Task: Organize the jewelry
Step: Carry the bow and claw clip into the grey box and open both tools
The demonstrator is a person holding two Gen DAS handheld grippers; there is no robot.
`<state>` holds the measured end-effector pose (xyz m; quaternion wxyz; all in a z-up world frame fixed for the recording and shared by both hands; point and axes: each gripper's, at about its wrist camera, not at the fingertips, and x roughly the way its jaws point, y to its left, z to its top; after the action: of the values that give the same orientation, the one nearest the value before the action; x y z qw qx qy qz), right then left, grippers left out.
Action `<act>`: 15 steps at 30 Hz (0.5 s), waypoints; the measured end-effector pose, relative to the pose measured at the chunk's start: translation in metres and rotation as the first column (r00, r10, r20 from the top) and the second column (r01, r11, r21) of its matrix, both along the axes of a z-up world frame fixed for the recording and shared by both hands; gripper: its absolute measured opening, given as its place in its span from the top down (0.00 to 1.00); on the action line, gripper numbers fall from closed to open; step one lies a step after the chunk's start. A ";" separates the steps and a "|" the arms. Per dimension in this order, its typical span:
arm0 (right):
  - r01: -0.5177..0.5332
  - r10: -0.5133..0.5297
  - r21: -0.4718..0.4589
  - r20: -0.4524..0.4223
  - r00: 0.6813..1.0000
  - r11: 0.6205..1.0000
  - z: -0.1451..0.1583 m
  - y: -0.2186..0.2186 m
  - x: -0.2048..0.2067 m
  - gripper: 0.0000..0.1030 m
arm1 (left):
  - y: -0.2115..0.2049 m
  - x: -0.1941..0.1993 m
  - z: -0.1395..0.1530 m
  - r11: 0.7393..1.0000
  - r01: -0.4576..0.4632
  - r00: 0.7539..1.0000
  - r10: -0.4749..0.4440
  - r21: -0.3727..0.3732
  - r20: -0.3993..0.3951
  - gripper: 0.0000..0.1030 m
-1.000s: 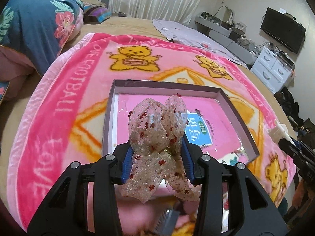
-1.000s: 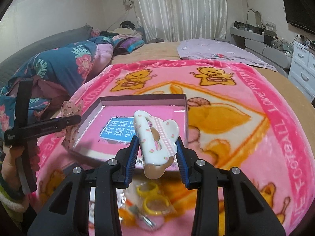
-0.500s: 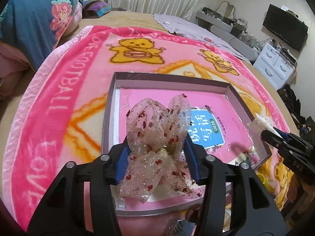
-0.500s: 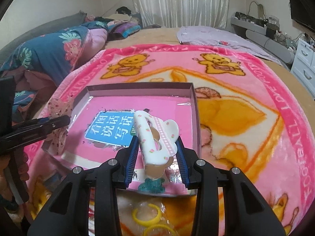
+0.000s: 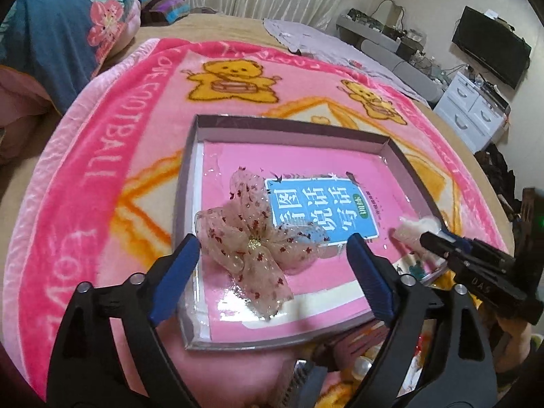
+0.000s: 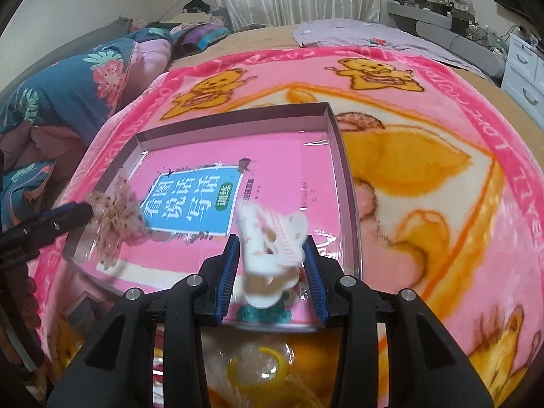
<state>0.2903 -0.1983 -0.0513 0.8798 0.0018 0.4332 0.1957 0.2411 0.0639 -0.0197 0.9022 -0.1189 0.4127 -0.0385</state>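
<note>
A shallow purple-walled box (image 5: pixel 289 125) with a pink book cover as its floor lies on the pink bear blanket; it also shows in the right wrist view (image 6: pixel 238 119). A sheer bow with red specks (image 5: pixel 251 241) lies flat in the box's near left part, between the wide-open jaws of my left gripper (image 5: pixel 272 248); it also shows at the left in the right wrist view (image 6: pixel 115 214). My right gripper (image 6: pixel 272 258) has its jaws parted around a blurred white hair claw clip (image 6: pixel 272 238) over the box's near right corner. The clip also shows in the left wrist view (image 5: pixel 418 227).
Yellow hair rings in a clear bag (image 6: pixel 261 370) lie just in front of the box. More small items (image 5: pixel 363 360) sit by its near edge. A folded floral quilt (image 5: pixel 68 23) lies at the far left. A white drawer unit (image 5: pixel 476 112) stands at the right.
My left gripper has opened and let the bow drop flat into the box. My right gripper has moved down over the box and its jaws have widened; the clip has tipped and blurs.
</note>
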 end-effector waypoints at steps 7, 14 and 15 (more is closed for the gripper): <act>0.005 -0.006 0.032 0.029 1.000 0.999 0.013 -0.013 -0.017 0.52 | 0.007 -0.019 0.025 1.000 -0.028 0.998 0.028 -0.001 0.048 0.12; 0.001 -0.008 0.075 0.094 0.996 0.997 0.040 -0.026 -0.043 0.28 | 0.015 -0.038 0.042 0.998 -0.059 0.996 0.060 -0.010 0.072 0.10; 0.001 -0.010 0.082 0.108 0.994 0.997 0.046 -0.029 -0.048 0.26 | 0.016 -0.041 0.044 0.998 -0.066 0.995 0.067 -0.011 0.076 0.09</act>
<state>0.2422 -0.2271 -0.0057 0.9017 0.0284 0.3766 0.2104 0.2000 0.0802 0.0243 0.9177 -0.1347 0.3735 -0.0147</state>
